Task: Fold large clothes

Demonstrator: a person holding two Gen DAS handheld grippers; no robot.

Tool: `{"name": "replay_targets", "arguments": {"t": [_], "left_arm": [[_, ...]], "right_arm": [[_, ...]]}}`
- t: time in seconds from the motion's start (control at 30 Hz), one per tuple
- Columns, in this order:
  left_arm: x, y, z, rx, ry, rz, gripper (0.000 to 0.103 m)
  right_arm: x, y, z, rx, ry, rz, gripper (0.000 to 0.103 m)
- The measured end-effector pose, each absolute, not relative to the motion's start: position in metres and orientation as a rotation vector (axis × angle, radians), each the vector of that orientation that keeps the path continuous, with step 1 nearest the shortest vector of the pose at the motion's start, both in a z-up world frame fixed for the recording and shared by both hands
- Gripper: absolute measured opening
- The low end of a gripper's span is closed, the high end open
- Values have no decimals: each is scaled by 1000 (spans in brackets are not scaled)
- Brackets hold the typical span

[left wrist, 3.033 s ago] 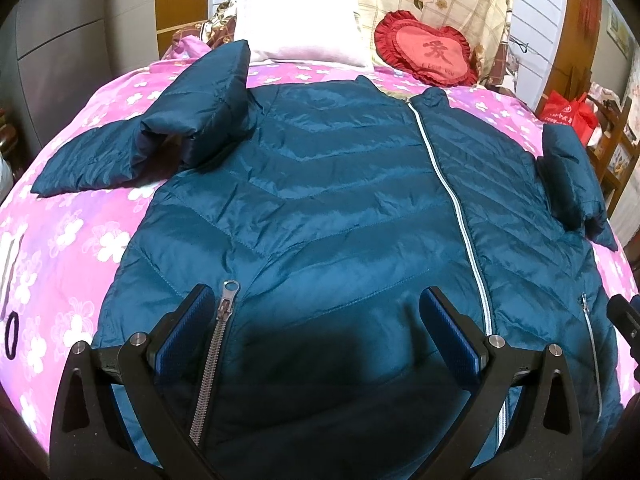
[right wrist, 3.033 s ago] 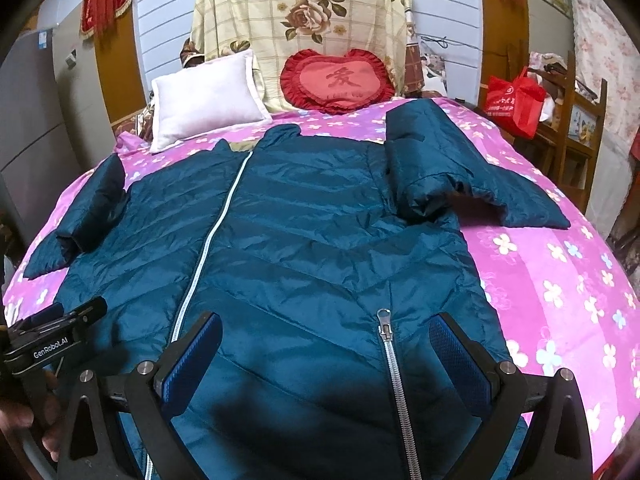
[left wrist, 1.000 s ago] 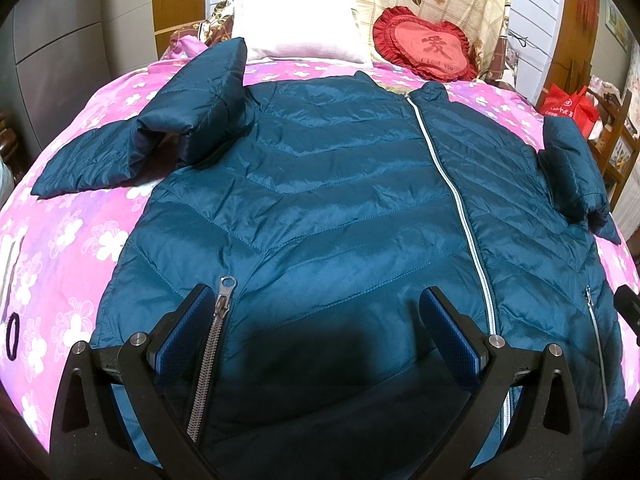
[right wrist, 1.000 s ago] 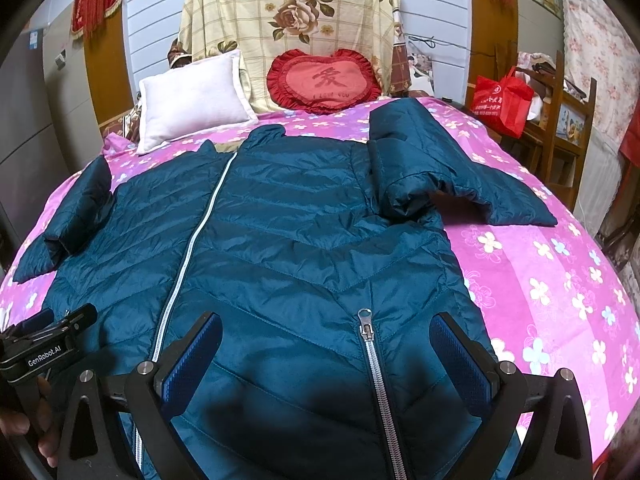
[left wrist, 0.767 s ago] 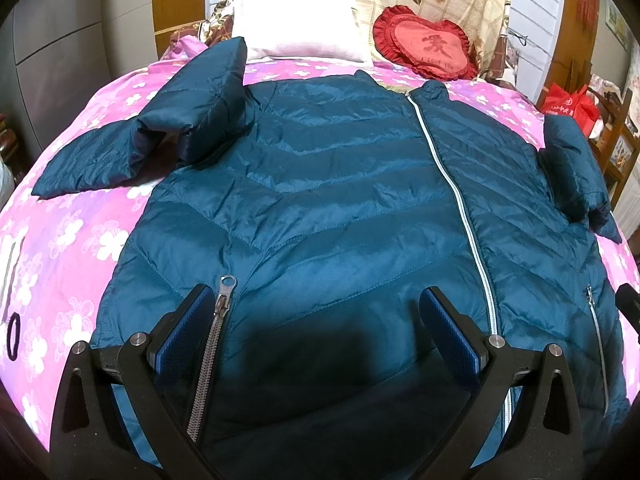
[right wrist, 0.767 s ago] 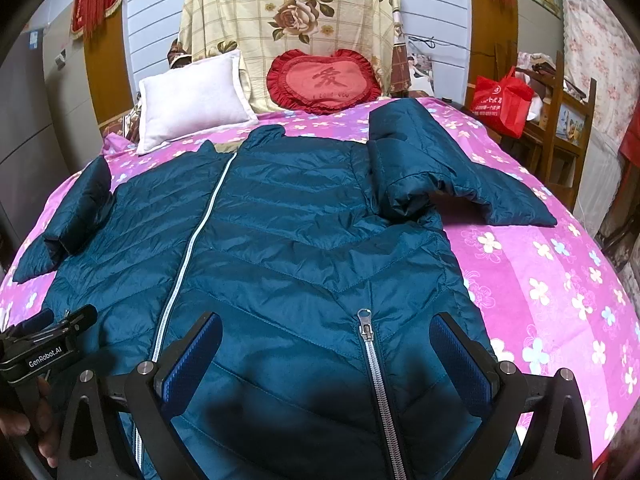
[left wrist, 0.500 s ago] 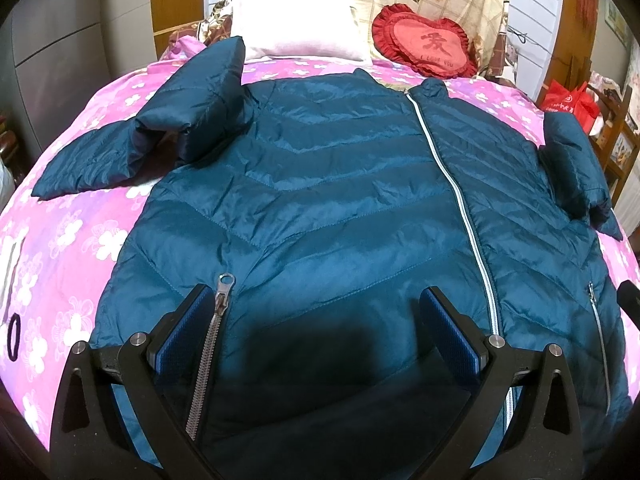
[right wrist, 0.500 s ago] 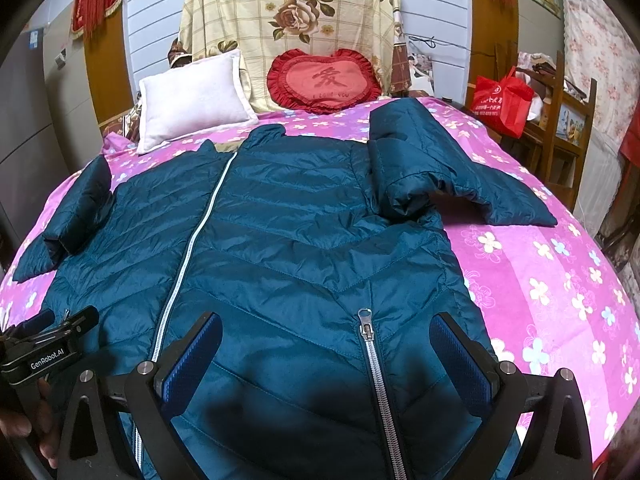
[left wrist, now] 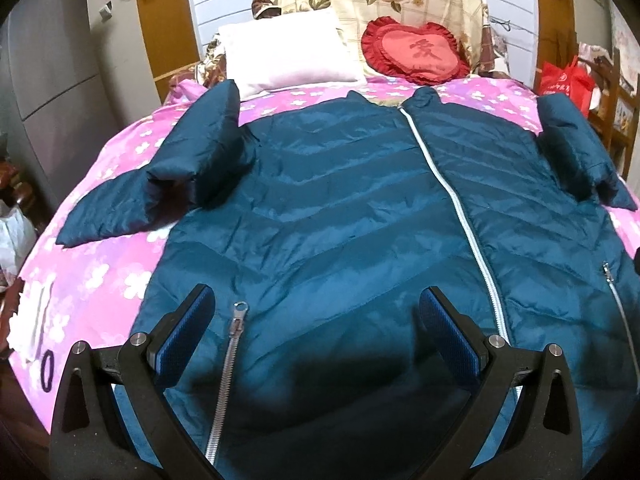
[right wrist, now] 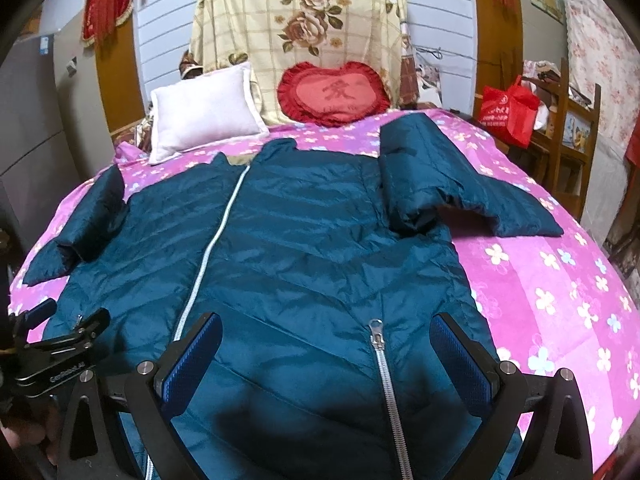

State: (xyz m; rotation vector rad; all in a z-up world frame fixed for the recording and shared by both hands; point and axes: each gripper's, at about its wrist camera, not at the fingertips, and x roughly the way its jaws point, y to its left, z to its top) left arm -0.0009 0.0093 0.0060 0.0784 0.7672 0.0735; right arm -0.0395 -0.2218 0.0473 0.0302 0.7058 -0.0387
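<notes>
Your left gripper (left wrist: 316,320) is hovering with its jaws spread wide over the lower hem of the jacket (left wrist: 360,208), holding nothing; one blue pad is sitting just beside the pocket zipper (left wrist: 230,364) at about 7 o'clock in the left wrist view. Your right gripper (right wrist: 326,344) is likewise gaping open and empty above the hem, its pads flanking the other pocket zipper (right wrist: 386,380) at 6 o'clock in its own view. You are looking at a teal quilted jacket lying face up and zipped along its pale centre zipper (left wrist: 452,200), spread flat across the bed (right wrist: 560,288), collar pointing toward 12 o'clock. Each sleeve is bending back on itself: one sleeve (left wrist: 180,176) at 10 o'clock in the left view, the other sleeve (right wrist: 452,188) at 2 o'clock in the right view. Beyond the collar, a white pillow (right wrist: 204,110) and a red heart cushion (right wrist: 334,94) are leaning at the head of the bed. A red bag (right wrist: 508,110) is sitting at 2 o'clock, beside a wooden chair (right wrist: 568,128).
</notes>
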Motion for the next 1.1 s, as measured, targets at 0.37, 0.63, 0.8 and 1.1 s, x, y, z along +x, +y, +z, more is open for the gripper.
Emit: {"name": "replay_targets", "arguments": {"t": [0.37,0.63,0.8,1.1], "left_arm": [[-2,5,5,82,761,50,102],[-1,5,4,68,771,46,102],[-1,4,4,60,774,29,102],[-2,4,3,49,779,12,102]], "right_arm": [[-37,-216,42,57,719,8,103],[-37,-196,35,-37,744,20,103],[-36,-198,37,-82,743,-24,103],[-33,-212,38,-41,752,-72,103]]}}
